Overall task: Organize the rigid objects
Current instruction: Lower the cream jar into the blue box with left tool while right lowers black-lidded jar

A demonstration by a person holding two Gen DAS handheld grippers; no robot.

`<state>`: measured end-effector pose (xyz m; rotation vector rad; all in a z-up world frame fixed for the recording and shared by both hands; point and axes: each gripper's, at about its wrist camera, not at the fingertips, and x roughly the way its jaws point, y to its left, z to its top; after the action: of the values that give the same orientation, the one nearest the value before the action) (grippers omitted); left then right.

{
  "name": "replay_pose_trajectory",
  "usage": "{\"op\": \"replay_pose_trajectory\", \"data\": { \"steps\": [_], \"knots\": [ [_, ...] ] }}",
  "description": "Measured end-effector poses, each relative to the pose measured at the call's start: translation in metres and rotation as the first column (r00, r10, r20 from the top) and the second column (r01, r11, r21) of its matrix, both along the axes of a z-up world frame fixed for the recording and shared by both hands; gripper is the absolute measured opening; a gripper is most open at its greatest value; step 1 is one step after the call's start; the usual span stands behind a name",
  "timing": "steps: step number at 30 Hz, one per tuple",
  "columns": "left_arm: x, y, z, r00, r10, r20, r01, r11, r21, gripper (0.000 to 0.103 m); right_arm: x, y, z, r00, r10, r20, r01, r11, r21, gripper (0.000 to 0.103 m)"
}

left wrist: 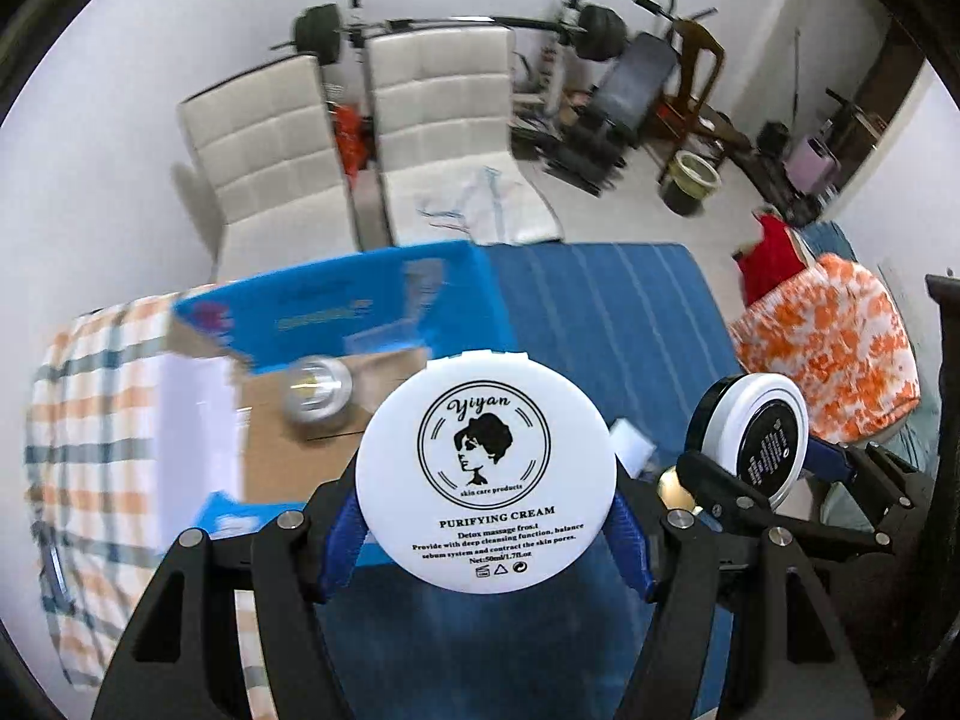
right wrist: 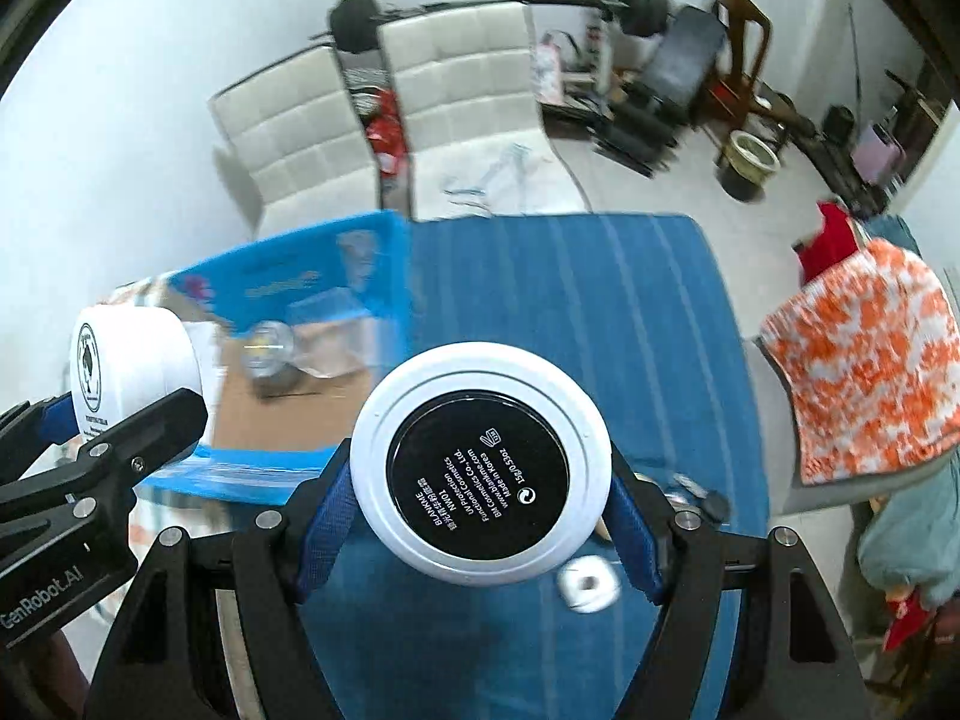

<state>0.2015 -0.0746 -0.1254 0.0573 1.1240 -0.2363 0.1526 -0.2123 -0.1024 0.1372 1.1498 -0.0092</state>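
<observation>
My left gripper is shut on a white round cream jar with a black portrait label, its blue pads against both sides. The same white cream jar shows at the left of the right wrist view. My right gripper is shut on a white jar with a black round base, seen again as the white and black jar at the right of the left wrist view. Both jars hang above a blue striped table. An open blue cardboard box lies on the table with a silver tin inside.
A plaid cloth lies left of the box. Small white item and small dark bits sit on the table under the right gripper. Two white padded chairs stand behind the table; an orange patterned cloth covers a seat at right.
</observation>
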Motion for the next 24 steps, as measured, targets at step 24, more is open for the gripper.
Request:
{"op": "replay_pose_trajectory", "data": {
  "steps": [24],
  "knots": [
    [0.076,0.183,-0.075,0.963,0.212,-0.169,-0.209,0.977,0.037,0.066,0.090,0.130,-0.094,0.985,0.020,-0.170,-0.009,0.998,0.066,0.077]
  ]
}}
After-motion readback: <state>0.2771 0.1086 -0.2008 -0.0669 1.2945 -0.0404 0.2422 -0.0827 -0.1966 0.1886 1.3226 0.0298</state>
